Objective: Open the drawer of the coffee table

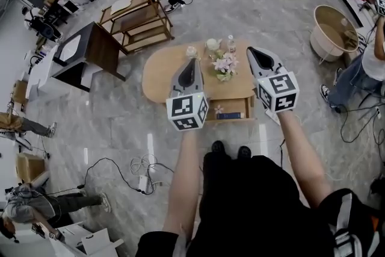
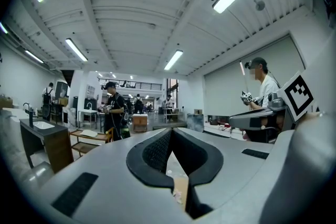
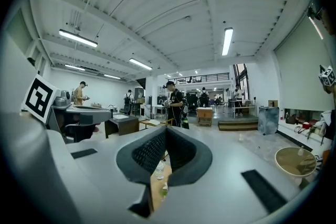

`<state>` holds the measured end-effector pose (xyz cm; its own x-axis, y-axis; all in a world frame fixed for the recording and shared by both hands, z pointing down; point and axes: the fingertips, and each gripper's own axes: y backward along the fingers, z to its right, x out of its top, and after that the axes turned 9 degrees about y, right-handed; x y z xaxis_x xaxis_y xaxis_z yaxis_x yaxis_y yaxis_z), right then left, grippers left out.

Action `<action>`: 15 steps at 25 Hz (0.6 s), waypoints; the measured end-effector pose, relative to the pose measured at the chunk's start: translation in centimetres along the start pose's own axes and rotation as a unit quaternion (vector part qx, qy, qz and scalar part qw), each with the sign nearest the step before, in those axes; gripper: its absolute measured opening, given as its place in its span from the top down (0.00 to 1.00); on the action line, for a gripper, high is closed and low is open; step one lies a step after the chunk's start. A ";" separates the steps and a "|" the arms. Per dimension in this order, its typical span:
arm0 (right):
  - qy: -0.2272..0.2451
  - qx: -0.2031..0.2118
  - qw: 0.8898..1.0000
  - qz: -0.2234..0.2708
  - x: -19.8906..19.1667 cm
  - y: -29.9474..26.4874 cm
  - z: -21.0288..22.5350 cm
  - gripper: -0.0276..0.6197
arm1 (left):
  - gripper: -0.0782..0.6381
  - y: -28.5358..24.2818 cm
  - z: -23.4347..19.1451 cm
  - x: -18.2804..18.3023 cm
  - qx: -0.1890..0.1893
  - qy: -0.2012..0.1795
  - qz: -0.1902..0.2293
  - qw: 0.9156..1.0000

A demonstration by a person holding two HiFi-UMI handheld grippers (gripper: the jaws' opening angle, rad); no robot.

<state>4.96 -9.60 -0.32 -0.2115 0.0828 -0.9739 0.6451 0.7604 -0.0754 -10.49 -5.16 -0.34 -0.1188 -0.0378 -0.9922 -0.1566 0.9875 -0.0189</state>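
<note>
A light wooden oval coffee table stands on the marble floor in front of me. Its drawer shows at the near edge, with its inside visible and a blue object lying in it. My left gripper hangs level over the table's middle, jaws shut with nothing between them. The right gripper is held level over the table's right end, also shut and empty. Neither touches the drawer.
On the tabletop stand a flower bunch, a glass, a cup and a small bottle. A wooden shelf cart and a dark desk are at left, a round tub at right, and cables lie on the floor.
</note>
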 end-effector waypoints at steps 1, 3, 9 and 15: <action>0.001 0.002 1.000 -0.001 0.0 0.0 -0.1 0.94 | 0.87 0.0 -0.1 0.0 0.001 -0.001 -0.001 1.000; 0.002 0.003 1.000 -0.001 -0.1 0.0 -0.1 0.94 | 0.87 -0.1 0.0 -0.1 -0.001 -0.002 -0.003 1.000; 0.007 0.000 1.000 -0.004 -0.5 0.2 0.3 0.94 | 0.87 -0.7 0.5 -0.5 -0.005 -0.003 -0.007 1.000; 0.014 -0.001 1.000 -0.003 -0.5 0.3 0.8 0.94 | 0.87 -1.1 1.0 -1.0 -0.011 -0.004 -0.011 1.000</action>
<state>5.84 -9.89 0.01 -0.2359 0.0959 -0.9670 0.6420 0.7624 -0.0811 -9.17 -6.09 0.53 -0.1064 -0.0585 -0.9926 -0.1806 0.9828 -0.0386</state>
